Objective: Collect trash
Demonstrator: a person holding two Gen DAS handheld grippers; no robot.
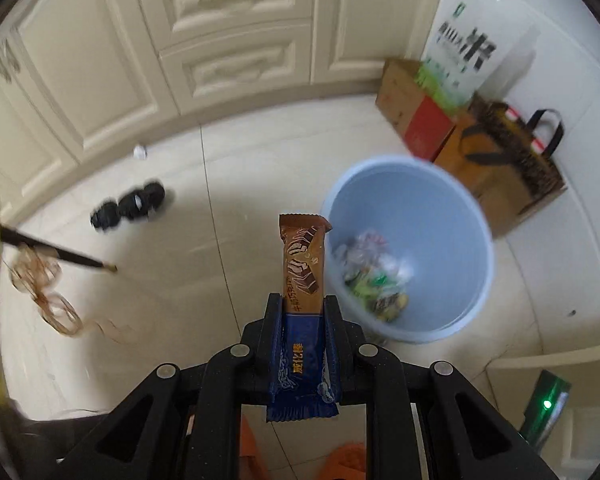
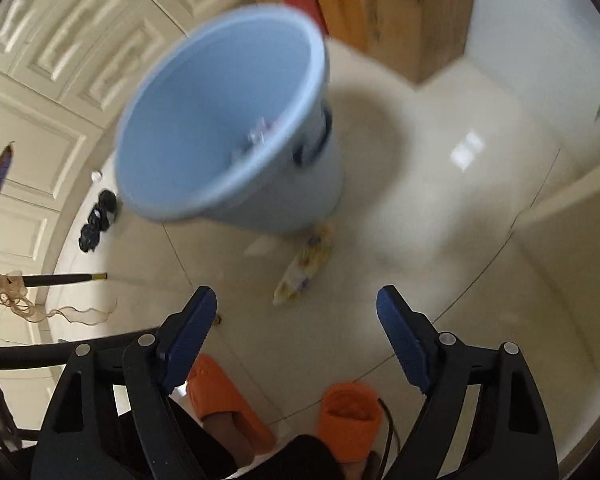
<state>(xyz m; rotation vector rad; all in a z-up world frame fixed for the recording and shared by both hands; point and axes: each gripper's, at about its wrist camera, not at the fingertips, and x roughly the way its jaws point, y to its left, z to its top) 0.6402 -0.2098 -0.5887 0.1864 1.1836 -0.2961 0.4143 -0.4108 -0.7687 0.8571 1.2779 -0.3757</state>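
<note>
My left gripper [image 1: 302, 304] is shut on a brown and blue snack bar wrapper [image 1: 303, 260] that sticks up from its jaws, just left of the light blue trash bin [image 1: 452, 208]. The bin holds several crumpled wrappers [image 1: 374, 276]. In the right wrist view my right gripper [image 2: 296, 300] is open and empty above the floor. The bin [image 2: 220, 92] stands ahead of it, and a yellow and white wrapper [image 2: 306, 264] lies on the floor at the bin's base.
Black crumpled bits [image 1: 130, 206] and a small white scrap [image 1: 140, 152] lie near the cream cabinets [image 1: 220, 40]. A tangle of brown ribbon [image 1: 48, 292] lies by a dark stick [image 1: 60, 252]. Cardboard boxes and bags [image 1: 480, 136] stand behind the bin. Orange slippers [image 2: 348, 412] are below.
</note>
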